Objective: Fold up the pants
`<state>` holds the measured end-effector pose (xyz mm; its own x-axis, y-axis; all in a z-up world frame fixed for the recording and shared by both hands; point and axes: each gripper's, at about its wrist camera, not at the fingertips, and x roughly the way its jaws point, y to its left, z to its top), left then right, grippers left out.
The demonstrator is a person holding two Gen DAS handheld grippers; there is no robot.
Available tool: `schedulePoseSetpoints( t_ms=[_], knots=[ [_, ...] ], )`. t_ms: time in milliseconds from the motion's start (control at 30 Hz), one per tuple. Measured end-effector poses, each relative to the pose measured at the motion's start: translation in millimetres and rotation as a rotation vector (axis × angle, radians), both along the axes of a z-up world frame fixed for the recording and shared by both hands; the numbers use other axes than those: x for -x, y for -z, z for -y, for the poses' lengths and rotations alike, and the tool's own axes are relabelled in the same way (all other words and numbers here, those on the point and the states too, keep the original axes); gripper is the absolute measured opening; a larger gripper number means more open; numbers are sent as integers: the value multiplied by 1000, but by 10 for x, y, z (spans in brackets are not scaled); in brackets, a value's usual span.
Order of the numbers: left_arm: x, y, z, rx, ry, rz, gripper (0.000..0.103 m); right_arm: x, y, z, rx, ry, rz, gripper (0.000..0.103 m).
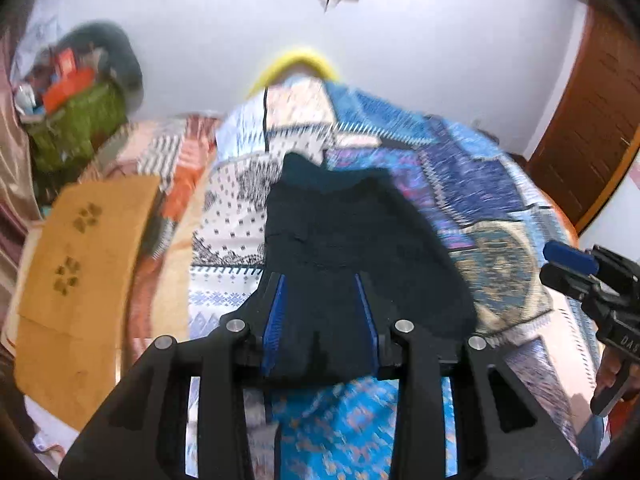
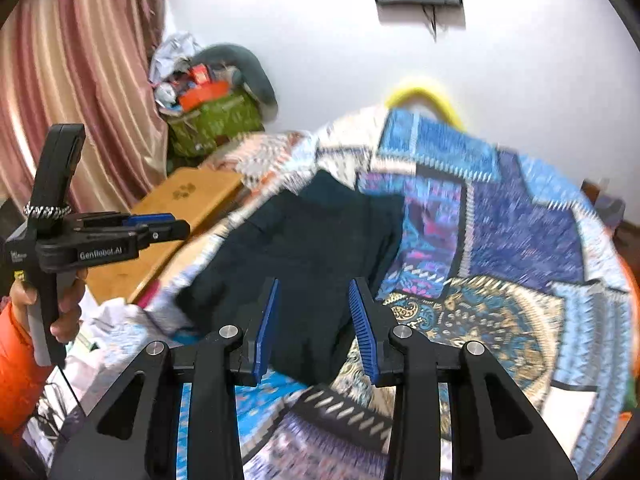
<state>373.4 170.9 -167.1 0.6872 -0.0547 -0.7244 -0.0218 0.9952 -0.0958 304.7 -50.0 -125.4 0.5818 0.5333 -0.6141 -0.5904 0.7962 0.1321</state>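
Note:
Dark navy pants [image 1: 344,240] lie folded into a compact block on a patchwork bedspread [image 1: 480,184]; they also show in the right wrist view [image 2: 304,248]. My left gripper [image 1: 320,280] is open, its blue pads [image 1: 276,312] spread above the pants' near edge, holding nothing. My right gripper [image 2: 314,284] is open too, above the near edge of the pants. The right gripper shows at the right edge of the left wrist view [image 1: 576,268]. The left gripper shows at the left of the right wrist view [image 2: 160,226]. Both views are blurred by motion.
An orange-brown cloth with paw prints [image 1: 80,264] lies at the bed's left side. A green bag heaped with clutter [image 2: 216,116] stands by the pink curtain [image 2: 80,80]. A yellow hoop [image 1: 296,64] rises behind the bed. A wooden door [image 1: 584,120] is at right.

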Motion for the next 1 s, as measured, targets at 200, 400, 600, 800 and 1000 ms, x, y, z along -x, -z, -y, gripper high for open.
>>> schedulePoseSetpoints(
  t_ms=[200, 400, 600, 800, 1000],
  knots=[
    [782, -779, 355, -51, 24, 141, 34, 762, -762, 208, -95, -8, 171, 32],
    [1702, -1390, 632, -79, 3, 315, 34, 1518, -1251, 376, -162, -33, 323, 32],
    [2591, -1733, 933, -105, 9, 505, 34, 2114, -1373, 509, -273, -29, 386, 32],
    [3089, -1742, 1087, -149, -65, 605, 50, 2493, -1331, 490, -276, 8, 448, 32],
    [3280, -1615, 1105, -149, -81, 648, 84, 2608, -1308, 434, -242, 74, 492, 67]
  ],
)
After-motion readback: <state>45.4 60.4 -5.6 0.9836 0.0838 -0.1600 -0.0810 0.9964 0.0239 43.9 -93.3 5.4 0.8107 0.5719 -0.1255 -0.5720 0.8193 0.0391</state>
